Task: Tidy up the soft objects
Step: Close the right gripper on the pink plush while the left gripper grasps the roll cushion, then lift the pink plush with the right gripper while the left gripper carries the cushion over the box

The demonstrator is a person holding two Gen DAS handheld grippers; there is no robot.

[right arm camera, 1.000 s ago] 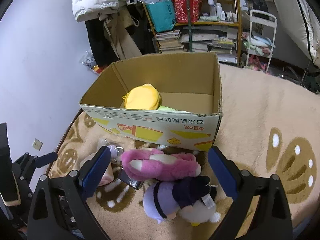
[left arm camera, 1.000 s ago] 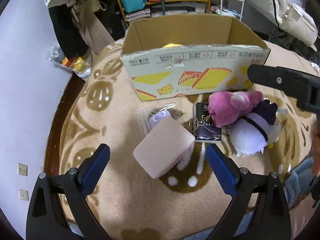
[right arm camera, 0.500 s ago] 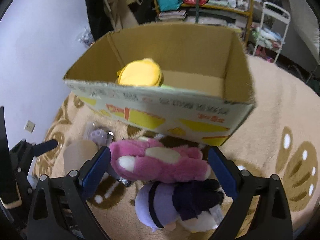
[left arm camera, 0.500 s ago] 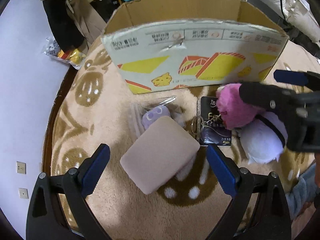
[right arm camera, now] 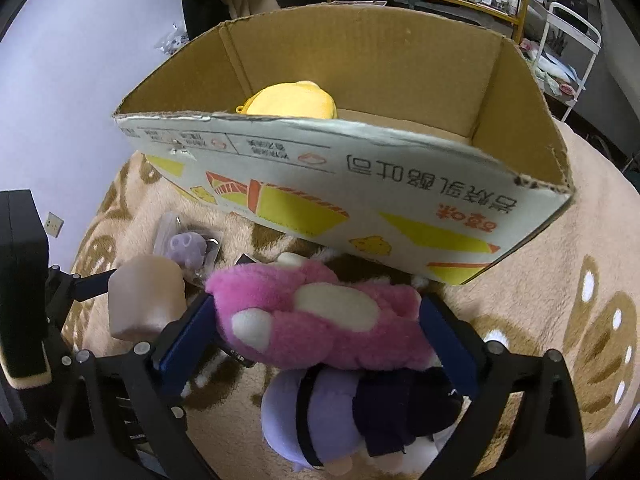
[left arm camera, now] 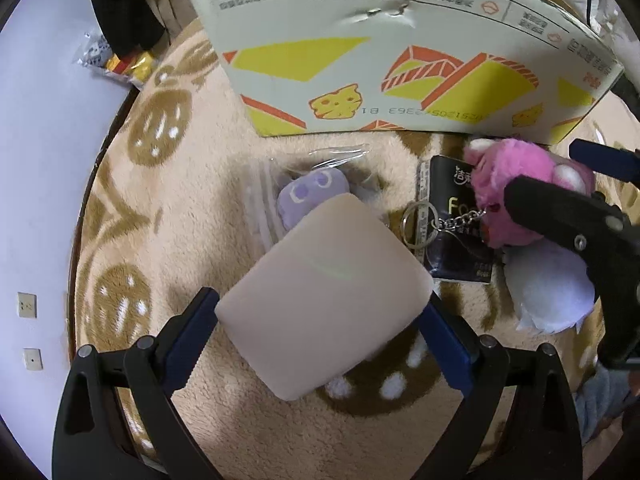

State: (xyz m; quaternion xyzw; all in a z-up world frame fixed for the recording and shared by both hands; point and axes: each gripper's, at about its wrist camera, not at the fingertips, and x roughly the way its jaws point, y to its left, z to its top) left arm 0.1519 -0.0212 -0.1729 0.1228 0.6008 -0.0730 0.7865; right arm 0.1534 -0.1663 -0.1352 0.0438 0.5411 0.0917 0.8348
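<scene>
My left gripper (left arm camera: 320, 344) is open, its blue pads on either side of a pale pink foam block (left arm camera: 320, 292) on the carpet; touching cannot be told. My right gripper (right arm camera: 316, 344) is open around a pink plush bear (right arm camera: 320, 316), its pads at the toy's two ends. The bear also shows in the left wrist view (left arm camera: 520, 192), with a key chain. A purple-and-white plush (right arm camera: 352, 416) lies under it. The open cardboard box (right arm camera: 360, 184) stands just behind, with a yellow plush (right arm camera: 292, 100) inside.
A small purple toy in a clear bag (left arm camera: 312, 192) and a black packet (left arm camera: 452, 232) lie on the beige patterned carpet (left arm camera: 180, 208) between block and box. Shelves and a white rack (right arm camera: 568, 36) stand behind the box. A wall is at left.
Both grippers moved forward and down. The left one now straddles the pink block, the right one straddles the pink bear. The box looms closer in both views.
</scene>
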